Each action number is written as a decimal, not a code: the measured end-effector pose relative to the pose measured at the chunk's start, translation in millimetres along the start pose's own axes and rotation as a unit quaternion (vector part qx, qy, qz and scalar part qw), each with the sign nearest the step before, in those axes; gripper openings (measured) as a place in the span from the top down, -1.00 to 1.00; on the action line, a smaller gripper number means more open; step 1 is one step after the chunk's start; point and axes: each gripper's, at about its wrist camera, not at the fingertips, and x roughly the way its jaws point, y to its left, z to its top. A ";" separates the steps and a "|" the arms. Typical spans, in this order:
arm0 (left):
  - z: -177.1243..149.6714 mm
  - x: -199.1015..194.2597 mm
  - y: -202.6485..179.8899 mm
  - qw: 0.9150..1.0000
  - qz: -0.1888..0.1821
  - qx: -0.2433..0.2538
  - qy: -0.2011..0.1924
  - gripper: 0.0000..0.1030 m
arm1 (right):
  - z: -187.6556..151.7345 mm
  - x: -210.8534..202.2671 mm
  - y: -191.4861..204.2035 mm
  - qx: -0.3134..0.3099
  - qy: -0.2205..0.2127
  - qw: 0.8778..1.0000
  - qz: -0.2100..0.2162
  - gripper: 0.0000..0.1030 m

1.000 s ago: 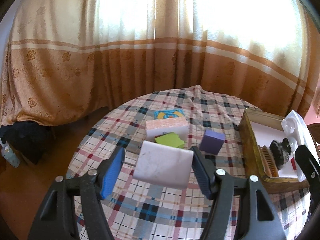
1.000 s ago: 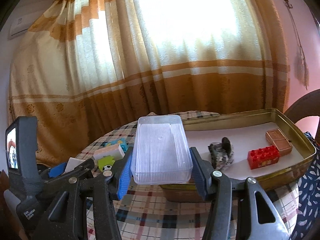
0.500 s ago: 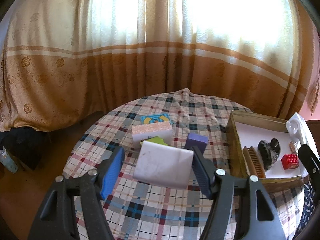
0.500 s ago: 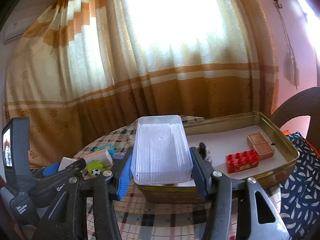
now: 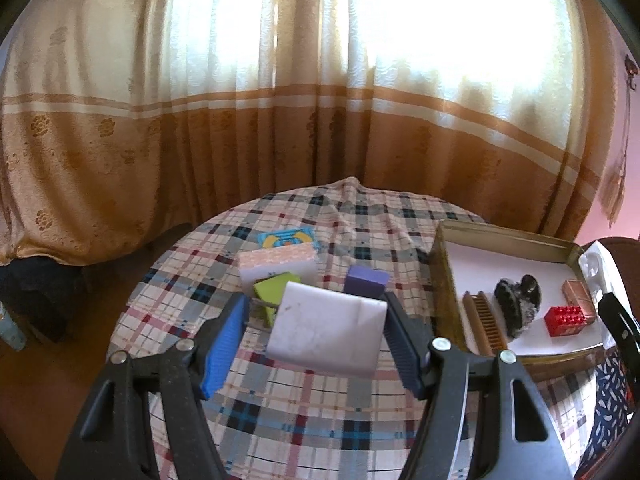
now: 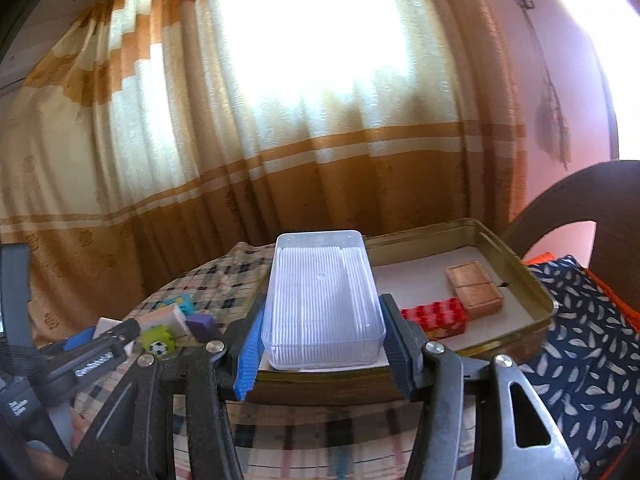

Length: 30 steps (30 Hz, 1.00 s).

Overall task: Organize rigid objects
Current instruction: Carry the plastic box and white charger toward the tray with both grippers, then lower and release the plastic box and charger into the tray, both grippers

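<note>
over the plaid worktop: both grippers loaded

above the near part of the round worktop [image 5: 340,216], the left gripper [image 5: 316,338] grasps a white block [image 5: 326,334], tilted and raised off the cloth. its far pad presses the block's right edge; the blue pad on the left stands a little apart from the block's left edge as seen here, so only the right contact is plain. the jaws stand about halfway apart.

beyond the block on the cloth lie a lime green block [image 5: 276,286], a purple block [image 5: 366,282], a pink-topped white box [image 5: 278,262] and a blue and yellow card [image 5: 286,238], all close together.

to the right sits a brass-coloured tin tray [image 5: 438,264] lined in white. it holds a wooden comb [image 5: 484,324], a black hair clip [image 5: 516,302], a red toy brick [image 5: 570,320] and a copper-coloured case [image 5: 576,304].

the right gripper [image 6: 322,342] is clenched on a clear ribbed plastic box [image 6: 322,300], both pads against its long sides, jaws fairly narrow. the box hangs over the near left end of the tray, hiding part of it; whether it touches the lining cannot be told.
</note>
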 end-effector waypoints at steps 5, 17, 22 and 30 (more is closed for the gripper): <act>-2.2 2.6 -22.8 1.000 -0.025 0.018 0.005 -0.31 | 4.4 -1.4 -24.5 0.017 -0.005 1.000 -0.026 -0.09; 13.8 7.0 -97.9 0.993 -0.102 0.067 0.007 -0.31 | 34.8 7.4 -72.8 0.004 -0.032 0.996 -0.084 -0.09; 23.1 11.8 -140.2 0.986 -0.138 0.089 0.013 -0.31 | 50.3 16.8 -97.2 0.003 -0.033 0.994 -0.102 -0.09; 32.8 37.9 -199.3 0.980 -0.158 0.109 0.050 -0.30 | 67.0 37.5 -132.2 -0.005 -0.006 0.993 -0.117 -0.09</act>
